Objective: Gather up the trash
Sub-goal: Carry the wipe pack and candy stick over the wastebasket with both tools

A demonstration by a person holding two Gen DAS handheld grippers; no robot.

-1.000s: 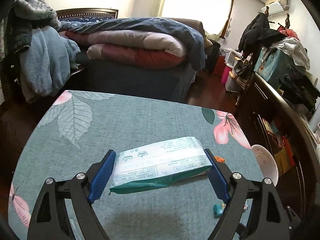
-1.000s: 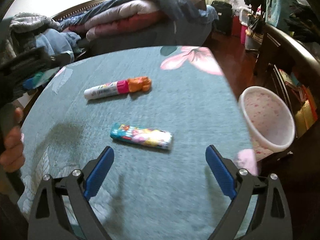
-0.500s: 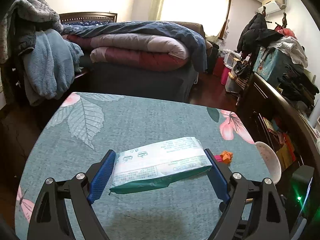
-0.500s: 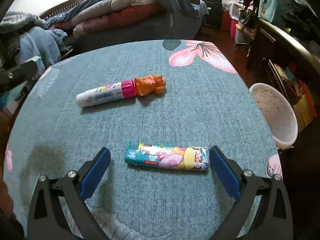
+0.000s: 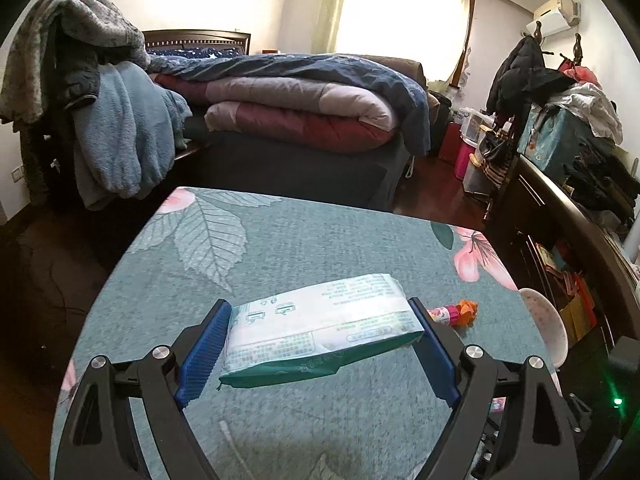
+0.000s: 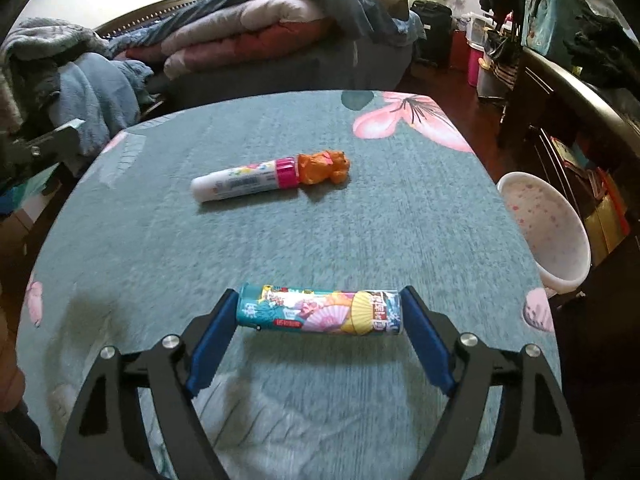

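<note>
My left gripper [image 5: 318, 344] is shut on a white and teal wet-wipe pack [image 5: 320, 332] and holds it above the teal flowered tabletop [image 5: 280, 248]. My right gripper [image 6: 318, 320] sits low over the table with its blue pads at both ends of a colourful printed tube [image 6: 320, 310]; the pads look close to or touching its ends. A white tube with a pink collar and orange bear cap [image 6: 272, 176] lies further back; its cap end also shows in the left wrist view [image 5: 456, 314].
A white speckled bin [image 6: 548, 232] stands beside the table's right edge, also in the left wrist view [image 5: 546, 328]. A bed with piled quilts [image 5: 304, 108] lies behind the table. Dark furniture with clothes [image 5: 580, 184] runs along the right.
My right gripper has moved forward and down until the colourful tube lies between its pads, and the jaws have narrowed. My left gripper has drawn back and up, still holding the wipe pack.
</note>
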